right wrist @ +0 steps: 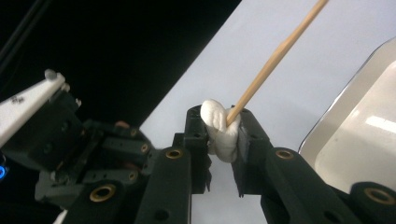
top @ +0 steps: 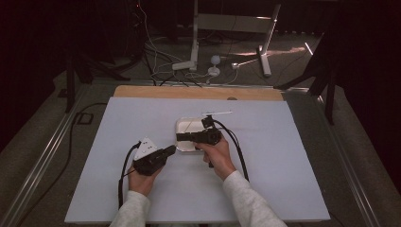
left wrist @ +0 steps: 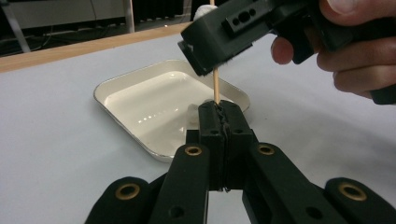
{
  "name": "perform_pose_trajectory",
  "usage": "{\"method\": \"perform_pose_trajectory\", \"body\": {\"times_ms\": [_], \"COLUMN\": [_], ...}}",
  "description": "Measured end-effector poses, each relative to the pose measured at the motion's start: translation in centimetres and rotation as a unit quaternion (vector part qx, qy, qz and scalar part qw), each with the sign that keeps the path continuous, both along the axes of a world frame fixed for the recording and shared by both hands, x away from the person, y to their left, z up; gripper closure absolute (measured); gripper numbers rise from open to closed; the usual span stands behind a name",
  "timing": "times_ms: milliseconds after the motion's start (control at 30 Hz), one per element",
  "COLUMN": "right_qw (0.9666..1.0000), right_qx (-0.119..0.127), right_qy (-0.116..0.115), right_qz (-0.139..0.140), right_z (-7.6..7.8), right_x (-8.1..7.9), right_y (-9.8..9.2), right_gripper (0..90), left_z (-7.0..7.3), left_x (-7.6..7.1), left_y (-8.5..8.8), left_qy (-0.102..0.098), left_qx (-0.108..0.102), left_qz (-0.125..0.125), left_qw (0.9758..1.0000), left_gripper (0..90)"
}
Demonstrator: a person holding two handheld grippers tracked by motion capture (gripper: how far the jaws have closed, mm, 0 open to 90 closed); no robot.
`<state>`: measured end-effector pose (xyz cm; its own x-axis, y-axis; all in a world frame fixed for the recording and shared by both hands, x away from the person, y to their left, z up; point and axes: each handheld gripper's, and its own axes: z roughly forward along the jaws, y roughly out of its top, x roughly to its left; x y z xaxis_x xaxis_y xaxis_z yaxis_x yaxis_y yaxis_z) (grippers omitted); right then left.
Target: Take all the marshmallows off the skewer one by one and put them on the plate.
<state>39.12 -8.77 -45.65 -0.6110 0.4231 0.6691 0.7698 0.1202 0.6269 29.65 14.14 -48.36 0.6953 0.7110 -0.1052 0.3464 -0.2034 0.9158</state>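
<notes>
My left gripper (left wrist: 219, 112) is shut on the lower end of a thin wooden skewer (left wrist: 216, 86), which rises straight up from its jaws. Just above, my right gripper (left wrist: 210, 60) meets the skewer. In the right gripper view, my right gripper (right wrist: 219, 122) is shut on a white marshmallow (right wrist: 219, 133), and the skewer (right wrist: 275, 60) runs into it from the upper right. Both grippers hover at the near left corner of a white tray (top: 187, 124); the left gripper (top: 171, 150) sits below the right gripper (top: 179, 137). A small white lump (left wrist: 191, 113) lies in the tray (left wrist: 121, 84).
A pale sheet (top: 118, 179) covers the table, with a wooden edge (top: 142, 91) at the back. A thin pale stick (top: 218, 113) lies just beyond the tray. Stand legs (top: 265, 61) and cables (top: 161, 71) are on the floor behind the table.
</notes>
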Motion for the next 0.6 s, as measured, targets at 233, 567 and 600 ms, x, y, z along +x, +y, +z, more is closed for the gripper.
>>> {"method": "perform_pose_trajectory", "body": {"times_ms": [233,567,600], "right_qw": [0.9995,0.9898,0.9898], "right_qx": [-0.002,-0.023,-0.028], "right_qy": [-0.009,-0.063,-0.064], "right_qz": [-0.029,-0.126,-0.124], "right_z": [0.7,5.2,5.2], "right_x": [0.3,2.6,2.6], "right_y": [-0.2,-9.1,-9.1], "right_gripper": [79.8,80.4,80.3], "left_z": [0.1,-0.2,-0.2], "left_x": [-0.1,-0.1,-0.1], "left_y": [0.1,1.2,1.1], "left_qy": [0.002,0.014,0.014], "left_qx": [0.025,0.027,0.028], "left_qz": [0.005,0.026,0.024], "left_qw": [0.9997,0.9992,0.9992], "left_gripper": [90.0,90.0,90.0]}}
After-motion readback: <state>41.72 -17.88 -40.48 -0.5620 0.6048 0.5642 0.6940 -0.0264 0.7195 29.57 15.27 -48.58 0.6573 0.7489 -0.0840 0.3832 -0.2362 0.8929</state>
